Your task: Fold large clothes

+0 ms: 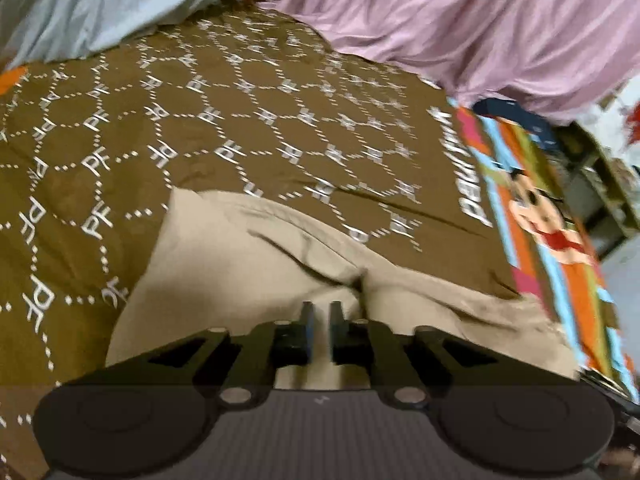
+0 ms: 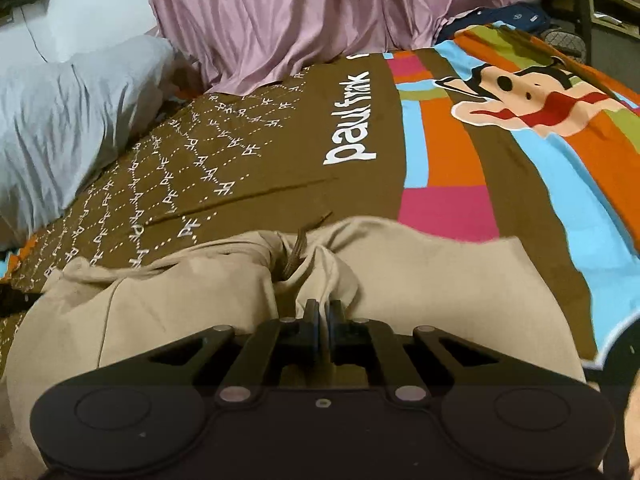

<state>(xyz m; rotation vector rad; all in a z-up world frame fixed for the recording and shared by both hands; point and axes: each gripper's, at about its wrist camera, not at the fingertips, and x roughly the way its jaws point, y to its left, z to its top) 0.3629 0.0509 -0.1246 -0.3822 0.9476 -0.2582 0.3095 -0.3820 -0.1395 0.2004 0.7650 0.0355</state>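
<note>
A beige garment lies on a brown patterned bedspread. In the left wrist view my left gripper sits over the garment's near part with its jaws almost together; whether cloth is pinched between them does not show. In the right wrist view the same beige garment is bunched, with a brown drawstring lying in its folds. My right gripper has its jaws nearly closed at the bunched cloth just below the drawstring and looks shut on it.
The bedspread has a bright cartoon panel to the right. A pink sheet hangs along the far side. A grey pillow lies at the far left. A dark bag and furniture stand beyond the bed's right edge.
</note>
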